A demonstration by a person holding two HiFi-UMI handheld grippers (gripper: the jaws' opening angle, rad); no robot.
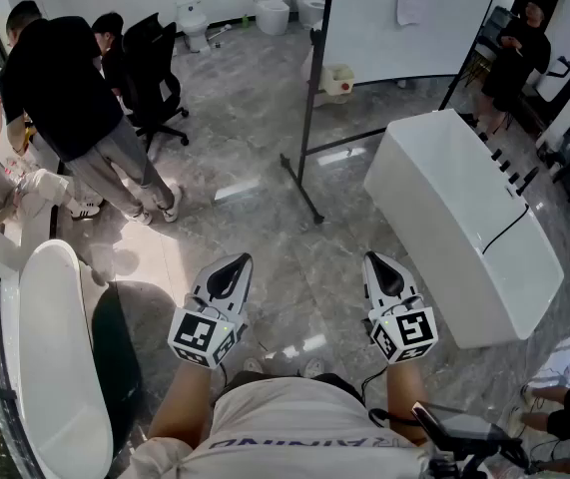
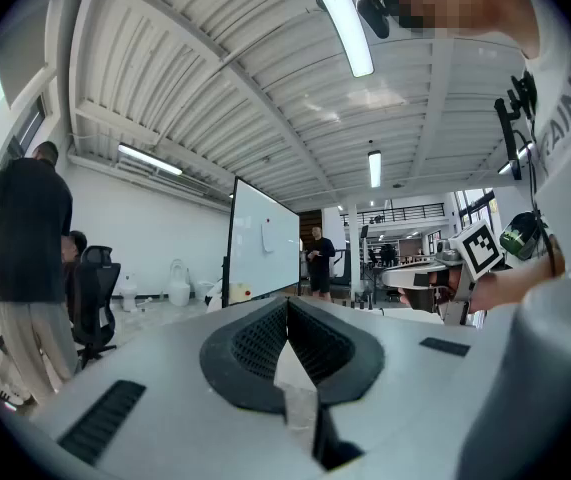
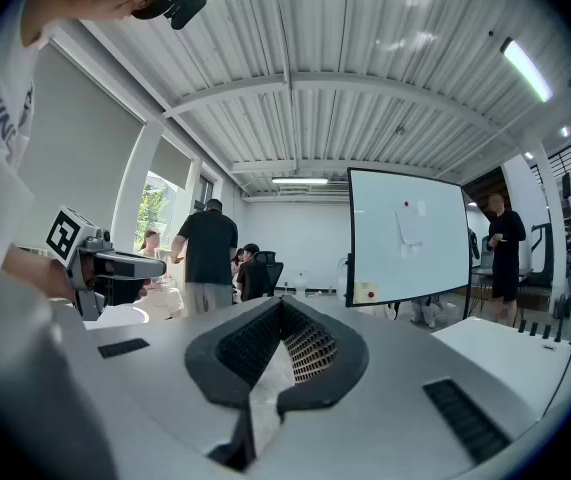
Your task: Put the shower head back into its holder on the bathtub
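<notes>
You hold left gripper (image 1: 236, 261) and right gripper (image 1: 377, 260) level, both clenched, empty. White bathtub (image 1: 434, 203) ahead right, well apart. Black hose (image 1: 509, 230) lies by rim fittings (image 1: 504, 164); shower head too small to pick out. Likely light, rigid, slippery, hose tugging: grip mid-handle.

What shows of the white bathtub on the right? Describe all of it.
The bathtub is a white, glossy, box-shaped freestanding tub with rounded corners. It stands aslant on the grey marbled floor, just right of the whiteboard stand and apart from it. A row of small black fittings stands along its far rim, and a thin black hose curves across its top. Nothing else is seen touching it.
</notes>
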